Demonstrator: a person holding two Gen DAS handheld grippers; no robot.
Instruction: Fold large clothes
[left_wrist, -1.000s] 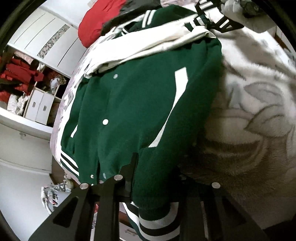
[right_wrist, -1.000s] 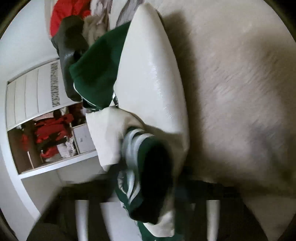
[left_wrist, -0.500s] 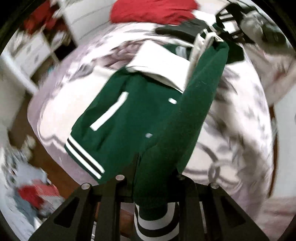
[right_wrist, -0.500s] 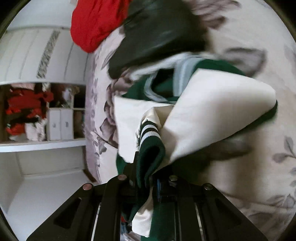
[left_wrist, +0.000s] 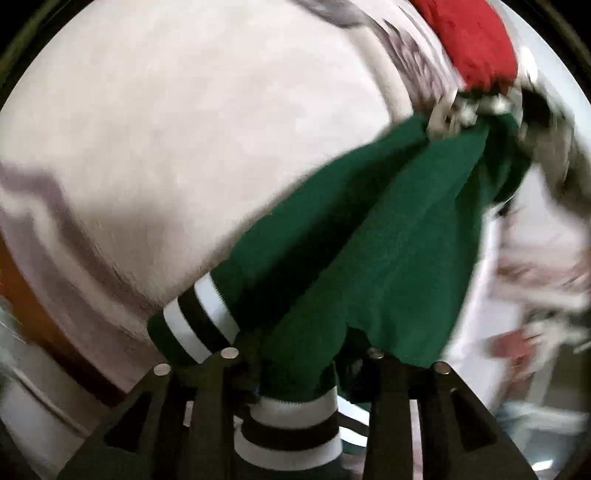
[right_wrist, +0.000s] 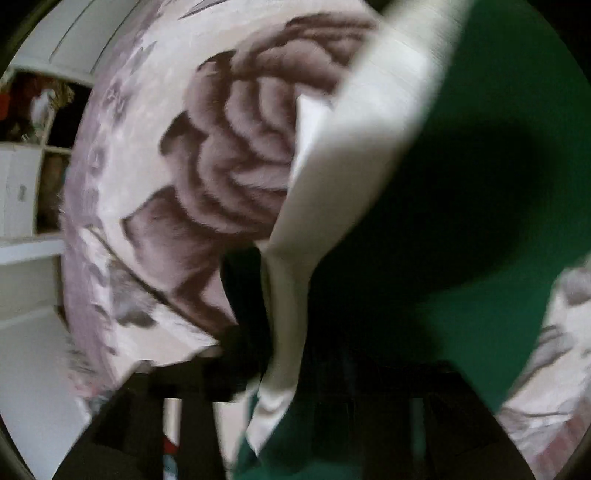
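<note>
A dark green varsity jacket (left_wrist: 369, 240) with white sleeves and a black-and-white striped hem (left_wrist: 195, 321) stretches from my left gripper (left_wrist: 301, 354) up toward the top right. The left jaws are opening; a bunch of green cloth and hem band still sits between them, with a dark gap on the right side. In the blurred right wrist view the green jacket body (right_wrist: 480, 147) and a white sleeve (right_wrist: 351, 166) fill the right half. They drape down between the fingers of my right gripper (right_wrist: 314, 369), whose jaws are opening wide and do not press on the cloth.
A pale bedspread (right_wrist: 221, 166) with a grey-brown flower print lies under the jacket (left_wrist: 184, 129). A red garment (left_wrist: 472, 40) sits at the far top right. White shelves and cabinets (right_wrist: 22, 192) stand beyond the bed's left edge. Brown floor (left_wrist: 33, 317) shows at lower left.
Both grippers swept fast across the bed, carrying the jacket's hem and sleeve over its body. Both sets of fingers now stand wider apart around the cloth than before.
</note>
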